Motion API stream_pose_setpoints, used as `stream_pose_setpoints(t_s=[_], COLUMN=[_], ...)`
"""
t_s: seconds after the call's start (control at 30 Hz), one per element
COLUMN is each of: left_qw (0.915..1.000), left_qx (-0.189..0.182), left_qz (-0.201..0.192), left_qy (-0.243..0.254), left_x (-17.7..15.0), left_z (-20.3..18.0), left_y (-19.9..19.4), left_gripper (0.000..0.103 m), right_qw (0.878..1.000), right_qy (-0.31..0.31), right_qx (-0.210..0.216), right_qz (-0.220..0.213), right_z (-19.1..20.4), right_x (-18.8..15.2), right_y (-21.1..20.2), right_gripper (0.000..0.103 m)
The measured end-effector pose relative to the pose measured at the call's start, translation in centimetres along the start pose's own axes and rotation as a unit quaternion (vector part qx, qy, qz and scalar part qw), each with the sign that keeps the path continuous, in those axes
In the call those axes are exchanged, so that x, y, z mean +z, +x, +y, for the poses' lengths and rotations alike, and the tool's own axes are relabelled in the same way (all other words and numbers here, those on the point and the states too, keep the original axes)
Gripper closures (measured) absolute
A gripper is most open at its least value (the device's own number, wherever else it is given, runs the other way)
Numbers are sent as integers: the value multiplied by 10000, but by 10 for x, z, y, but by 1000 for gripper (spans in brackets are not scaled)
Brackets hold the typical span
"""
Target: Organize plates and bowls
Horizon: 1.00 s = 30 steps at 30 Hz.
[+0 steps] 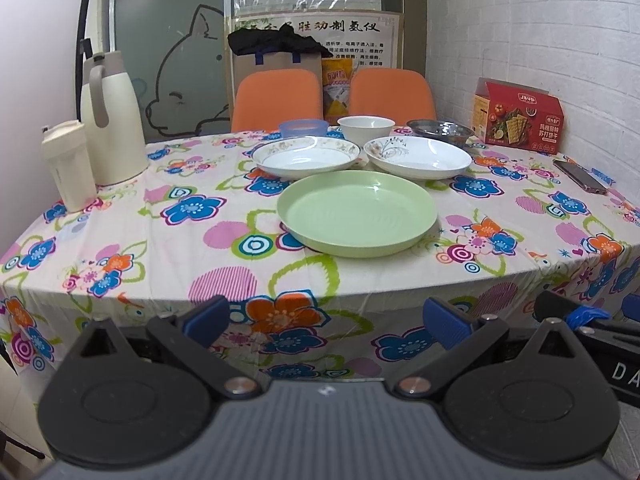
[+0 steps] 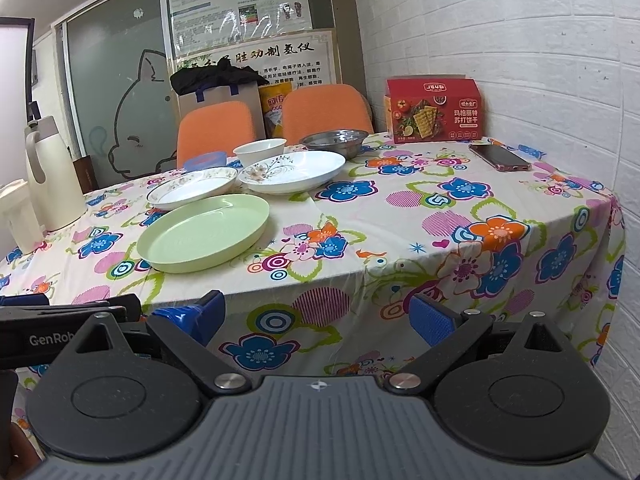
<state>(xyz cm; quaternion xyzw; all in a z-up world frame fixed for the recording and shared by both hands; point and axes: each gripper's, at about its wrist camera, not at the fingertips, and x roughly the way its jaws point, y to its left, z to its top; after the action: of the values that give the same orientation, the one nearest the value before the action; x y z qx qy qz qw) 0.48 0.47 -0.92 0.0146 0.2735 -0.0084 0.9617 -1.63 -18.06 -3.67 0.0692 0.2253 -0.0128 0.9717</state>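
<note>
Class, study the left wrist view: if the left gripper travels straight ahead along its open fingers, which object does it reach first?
Probably the green plate: it lies nearest, roughly centred ahead of the left gripper. Nothing stands between them but bare tablecloth. Depth is unclear; if the gripper sits below table height, it would meet the cloth's hanging edge first.

Floral-clothed table (image 1: 192, 240) with plates (image 1: 357, 214), bowls (image 1: 365, 129)
</note>
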Motion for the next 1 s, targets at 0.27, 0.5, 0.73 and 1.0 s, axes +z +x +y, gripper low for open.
stream_pose_setpoints(t_s=[0.27, 0.5, 0.73, 1.0], left_qw=[10000, 10000, 10000, 9999], left_qx=[3, 9, 34, 96], left_qz=[10, 18, 2, -42], left_qy=[-7, -5, -1, 1], left_x=[0, -1, -2, -1], left_z=[0, 1, 3, 3], left_y=[0, 1, 1, -1], left_gripper=[0, 0, 0, 0], right_qw=[10000, 10000, 10000, 10000], right_qy=[-1, -15, -27, -63], right_qx=[-1, 1, 14, 33], right_qz=[0, 12, 23, 59], right_z=[0, 2, 3, 4], right_x=[0, -2, -2, -2], right_y=[0, 1, 2, 3], right_gripper=[17, 17, 17, 17])
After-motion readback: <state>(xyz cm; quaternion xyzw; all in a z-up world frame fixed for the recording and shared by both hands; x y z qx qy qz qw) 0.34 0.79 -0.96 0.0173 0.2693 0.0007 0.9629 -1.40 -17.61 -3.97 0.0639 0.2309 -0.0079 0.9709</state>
